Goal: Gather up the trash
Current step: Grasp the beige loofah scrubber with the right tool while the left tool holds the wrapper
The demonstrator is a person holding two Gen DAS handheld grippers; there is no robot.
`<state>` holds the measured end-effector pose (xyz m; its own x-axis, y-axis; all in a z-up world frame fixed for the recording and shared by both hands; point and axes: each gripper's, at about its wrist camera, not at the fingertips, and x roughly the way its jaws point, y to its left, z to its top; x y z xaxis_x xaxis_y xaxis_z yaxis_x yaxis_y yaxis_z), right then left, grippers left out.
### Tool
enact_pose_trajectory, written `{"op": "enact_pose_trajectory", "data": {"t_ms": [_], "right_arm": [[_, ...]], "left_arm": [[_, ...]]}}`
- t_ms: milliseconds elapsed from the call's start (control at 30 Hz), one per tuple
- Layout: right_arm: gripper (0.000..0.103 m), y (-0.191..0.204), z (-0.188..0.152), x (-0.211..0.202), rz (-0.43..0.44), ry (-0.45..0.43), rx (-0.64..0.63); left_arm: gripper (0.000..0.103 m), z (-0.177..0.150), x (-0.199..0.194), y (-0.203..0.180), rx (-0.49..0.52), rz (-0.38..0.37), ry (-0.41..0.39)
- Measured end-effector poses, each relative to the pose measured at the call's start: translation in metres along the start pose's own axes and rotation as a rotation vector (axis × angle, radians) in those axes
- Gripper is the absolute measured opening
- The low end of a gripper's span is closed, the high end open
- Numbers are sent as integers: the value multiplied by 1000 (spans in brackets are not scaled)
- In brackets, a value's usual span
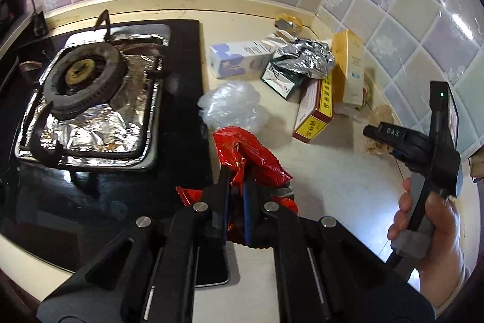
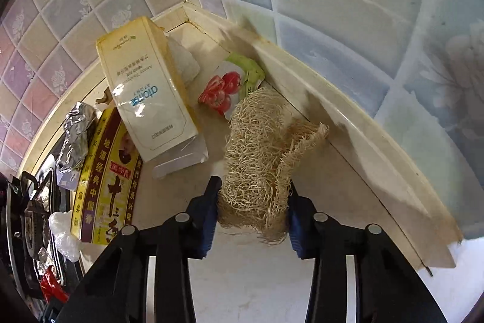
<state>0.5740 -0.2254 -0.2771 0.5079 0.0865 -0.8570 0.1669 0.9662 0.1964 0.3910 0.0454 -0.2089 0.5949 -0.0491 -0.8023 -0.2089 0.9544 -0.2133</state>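
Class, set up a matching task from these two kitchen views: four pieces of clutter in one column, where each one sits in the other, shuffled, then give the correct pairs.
Column 1
1. red wrapper
2. loofah scrubber
3. crumpled foil ball
4. clear plastic bag

Column 2
A. lying on the boxes near the wall
B. pinched in the left tool
C. between the fingers of the right tool
D. on the counter at the stove's edge, beyond the wrapper

Pairs: 1-B, 2-C, 3-A, 4-D
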Motion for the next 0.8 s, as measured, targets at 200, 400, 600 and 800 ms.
{"op": "enact_pose_trajectory", "data": {"t_ms": [200, 400, 600, 800], "right_arm": [[33, 7, -33, -37, 105, -20, -36], [33, 11, -91, -103, 170, -50, -65], [33, 12, -172, -180, 181, -99, -96], [33, 3, -272, -236, 168, -107, -126]], "left_arm": [[5, -10, -29, 8, 8, 0, -20], [5, -30, -70, 17, 28, -25, -35], [5, -69, -118, 25, 92, -81, -42], [5, -129, -157, 34, 188, -135, -34]]}}
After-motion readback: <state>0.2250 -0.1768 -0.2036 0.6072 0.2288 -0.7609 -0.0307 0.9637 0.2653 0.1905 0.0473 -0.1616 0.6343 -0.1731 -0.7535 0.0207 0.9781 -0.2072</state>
